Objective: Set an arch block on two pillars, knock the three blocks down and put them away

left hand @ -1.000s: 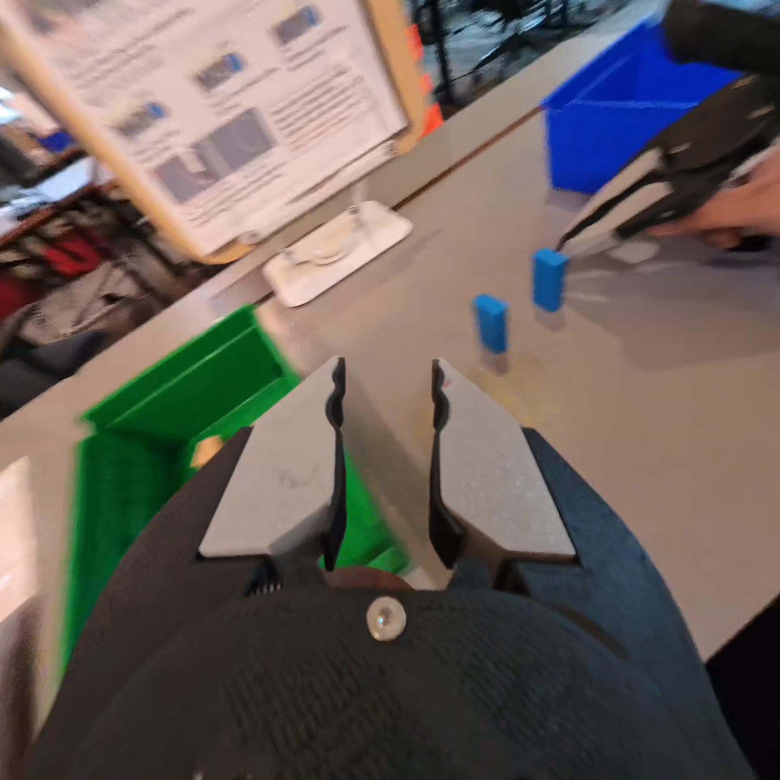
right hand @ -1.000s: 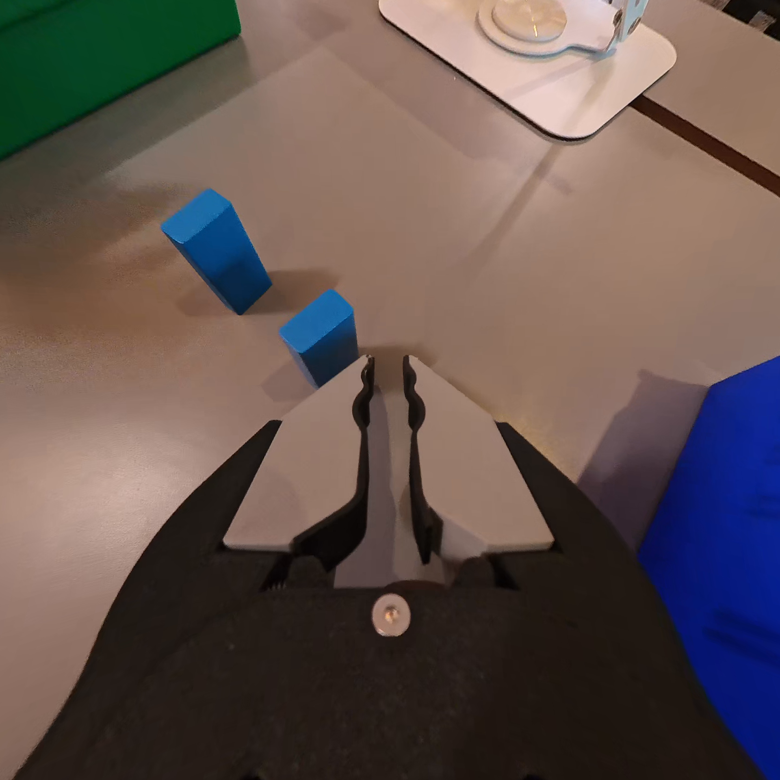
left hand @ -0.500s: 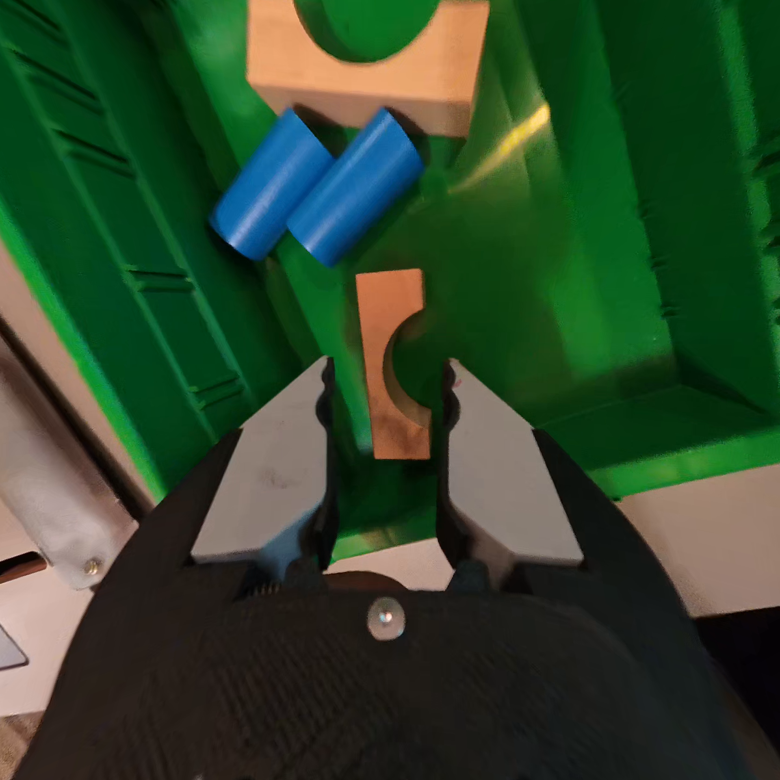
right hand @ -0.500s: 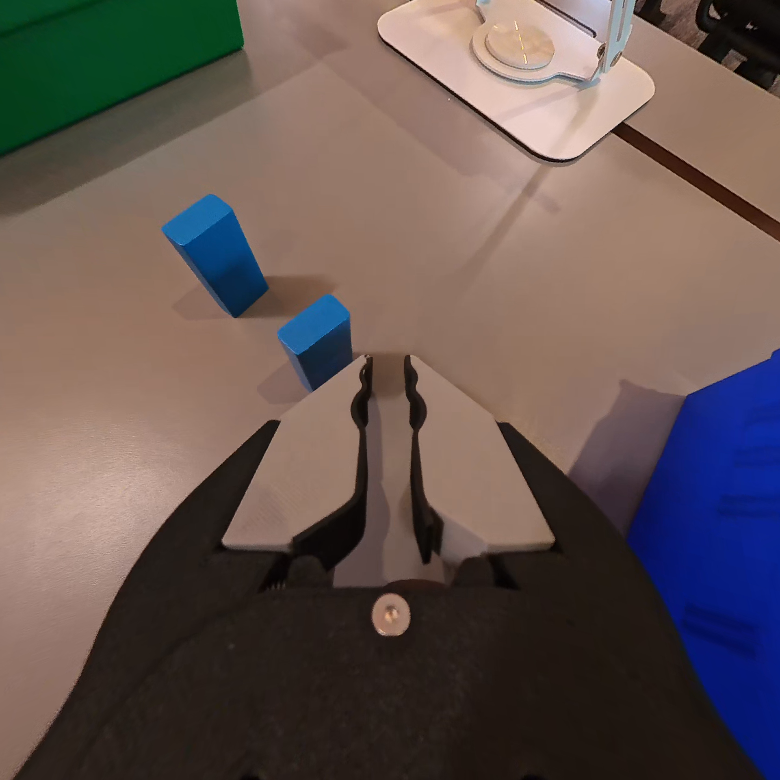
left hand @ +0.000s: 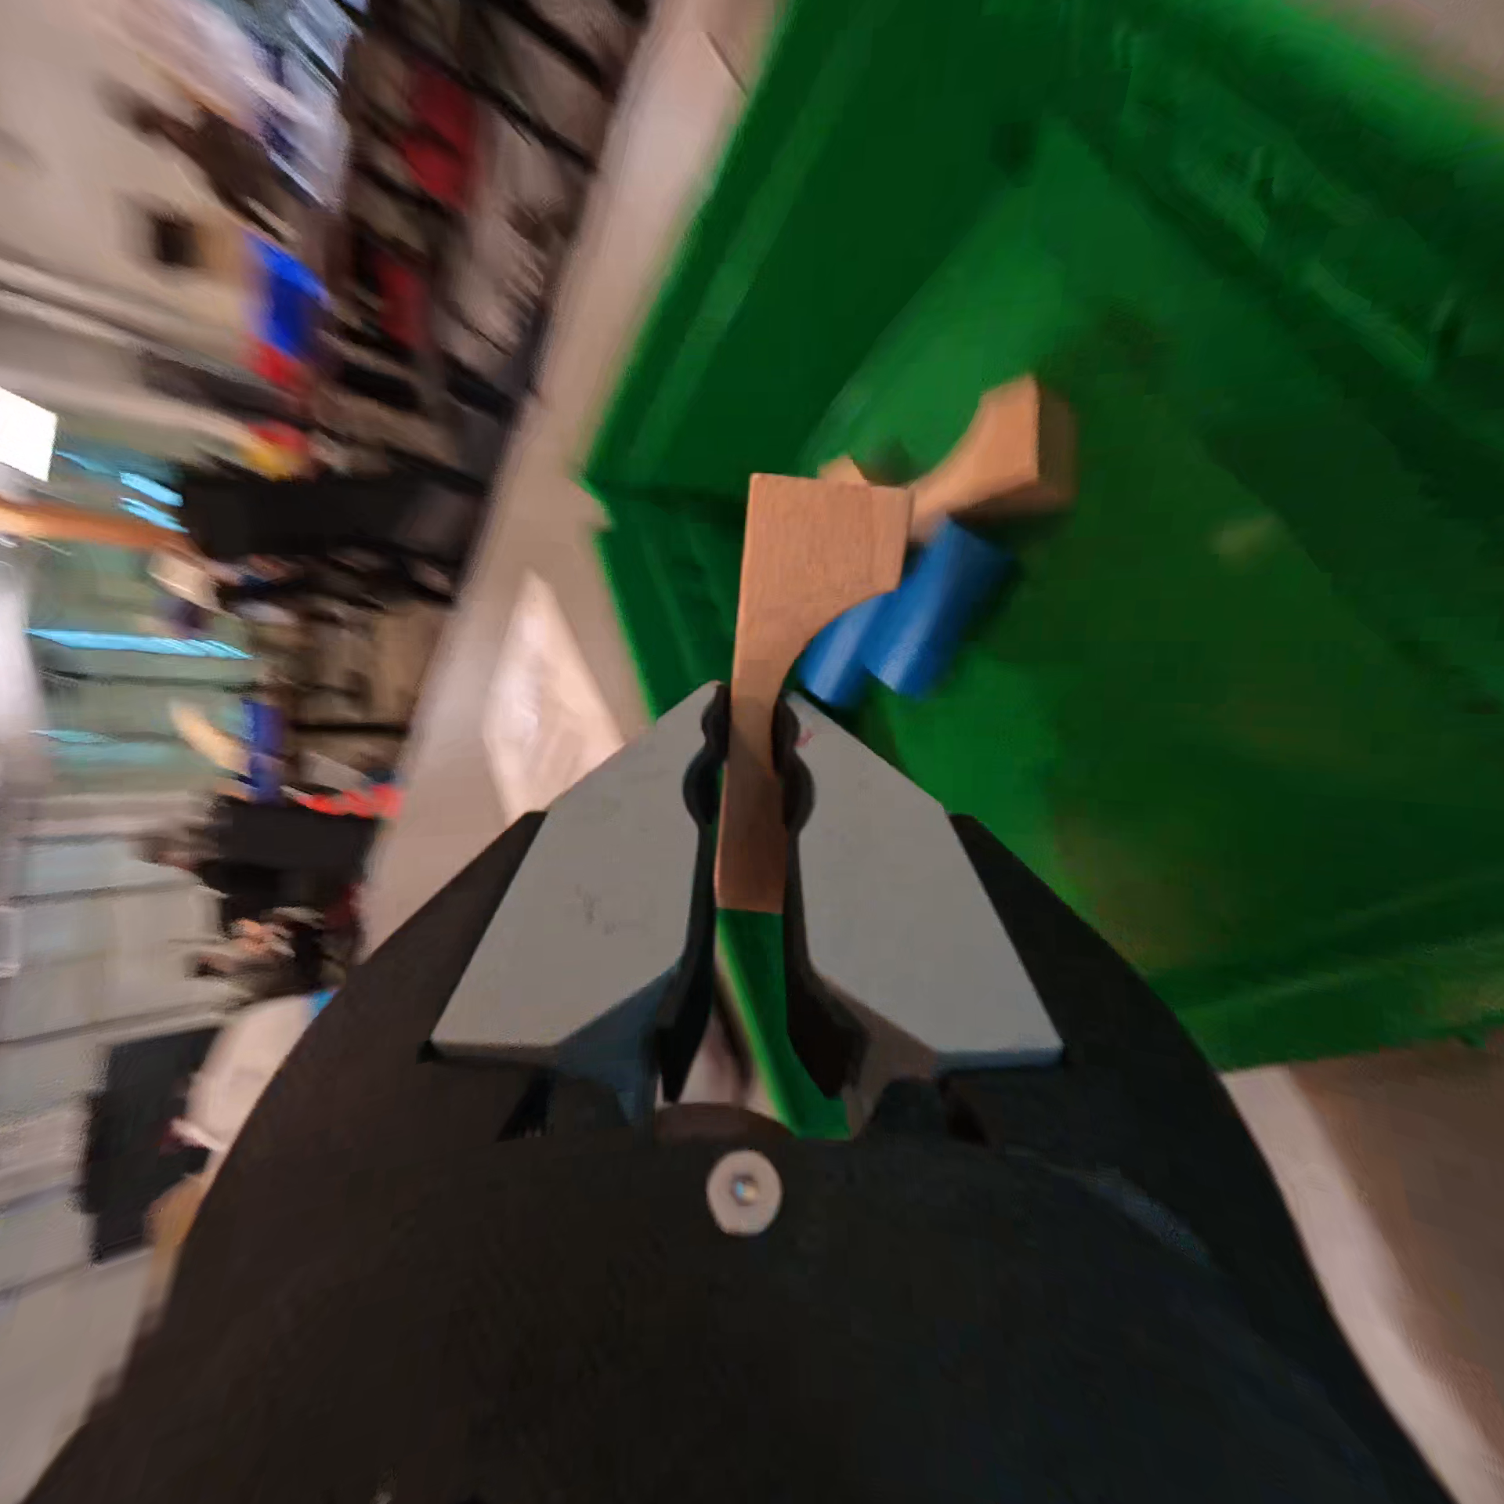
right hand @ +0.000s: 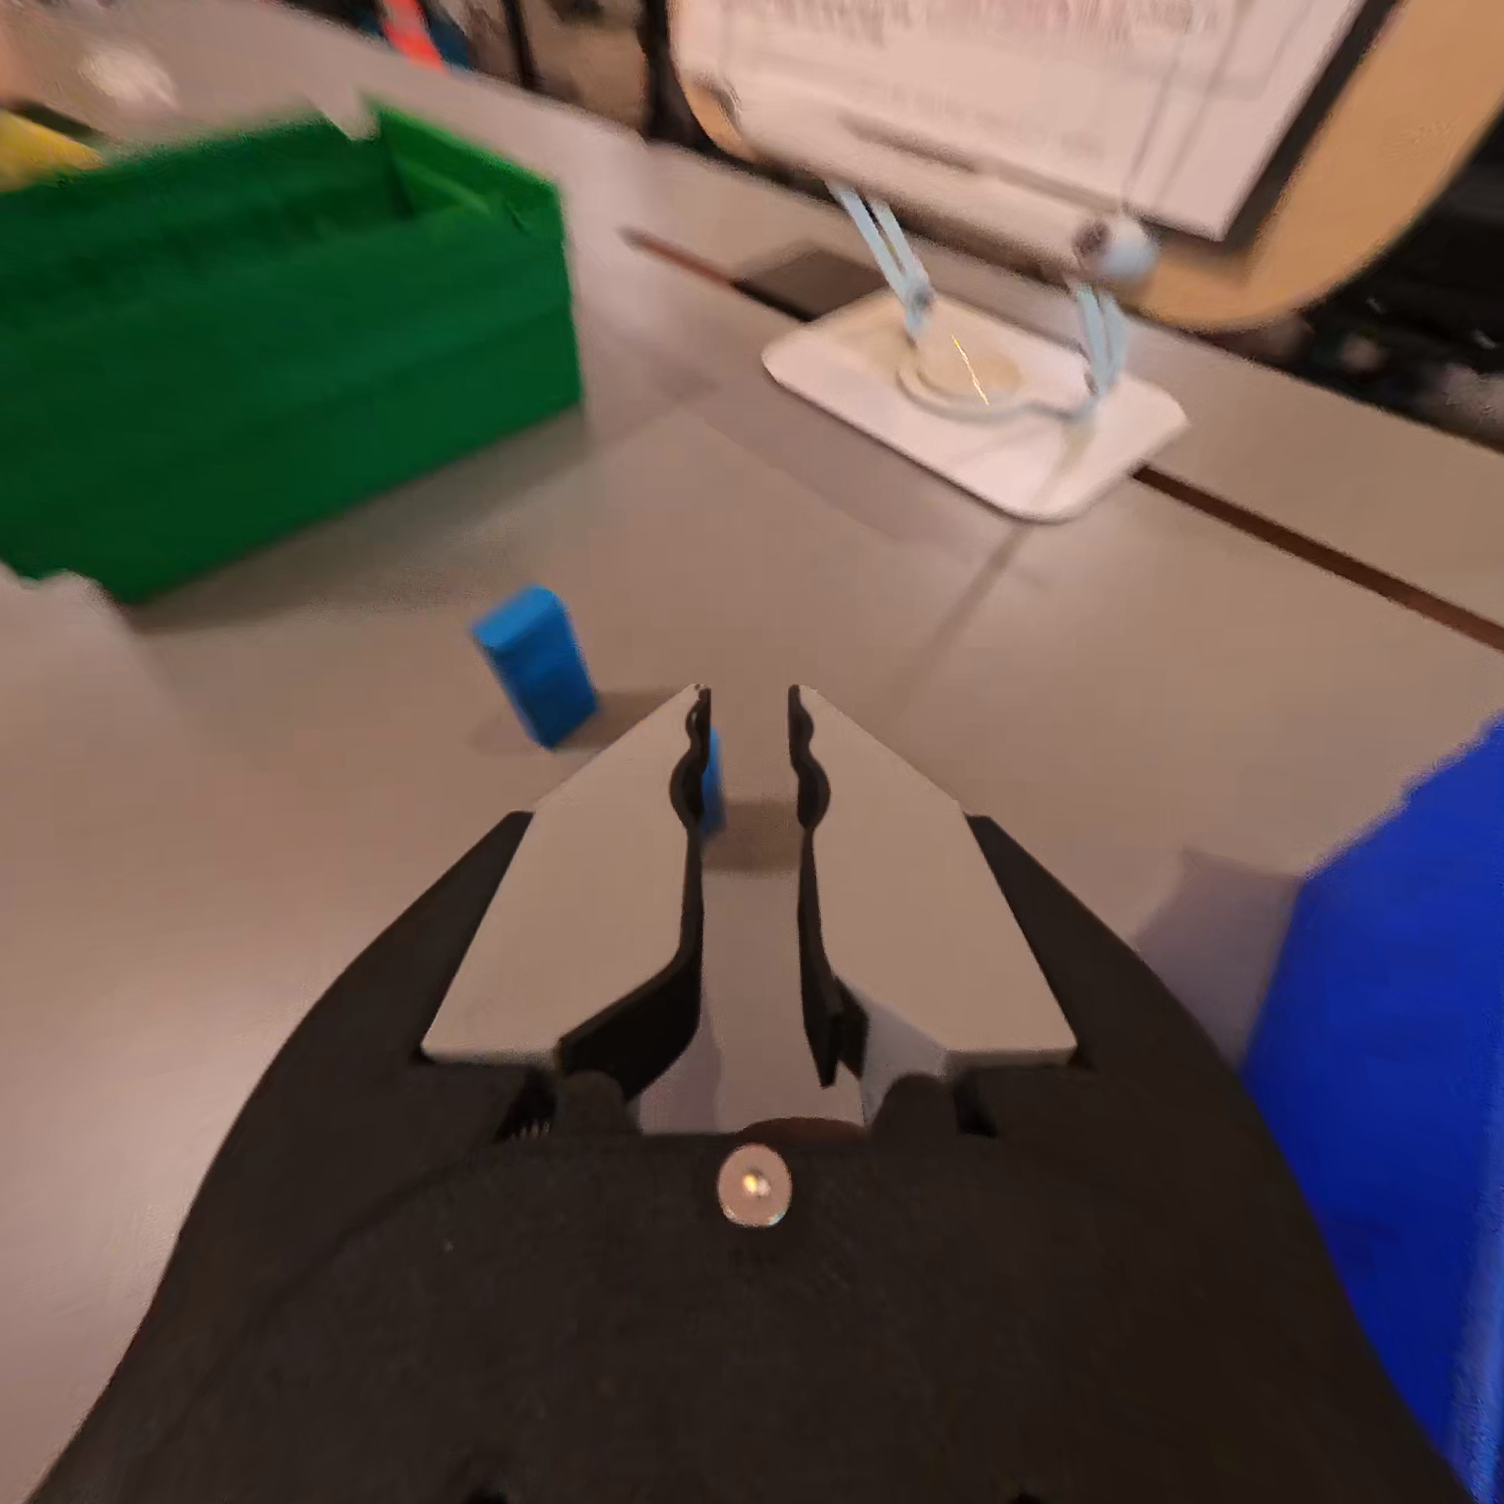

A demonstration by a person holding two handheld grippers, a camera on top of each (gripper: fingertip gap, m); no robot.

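My left gripper (left hand: 750,716) is shut on a wooden arch block (left hand: 802,586) and holds it above the green bin (left hand: 1221,651). The view is blurred. In the bin lie a second wooden arch block (left hand: 997,456) and two blue cylinders (left hand: 903,627). In the right wrist view two blue pillar blocks stand upright on the grey table: one (right hand: 537,663) stands free at left, the other (right hand: 711,781) is mostly hidden behind my left finger. My right gripper (right hand: 745,696) is open and empty, just above and behind the nearer pillar.
The green bin (right hand: 268,374) stands at the table's far left. A blue bin (right hand: 1400,1058) is close on the right. A white stand base (right hand: 977,407) holding a leaning board (right hand: 1017,98) sits at the back. A cluttered room lies beyond the table. There is about 40 cm between the tips of the two grippers.
My left gripper closed on the small arch block in the green bin and lifted it, swinging left. My right gripper tilted up and drew slightly back from the pillars.
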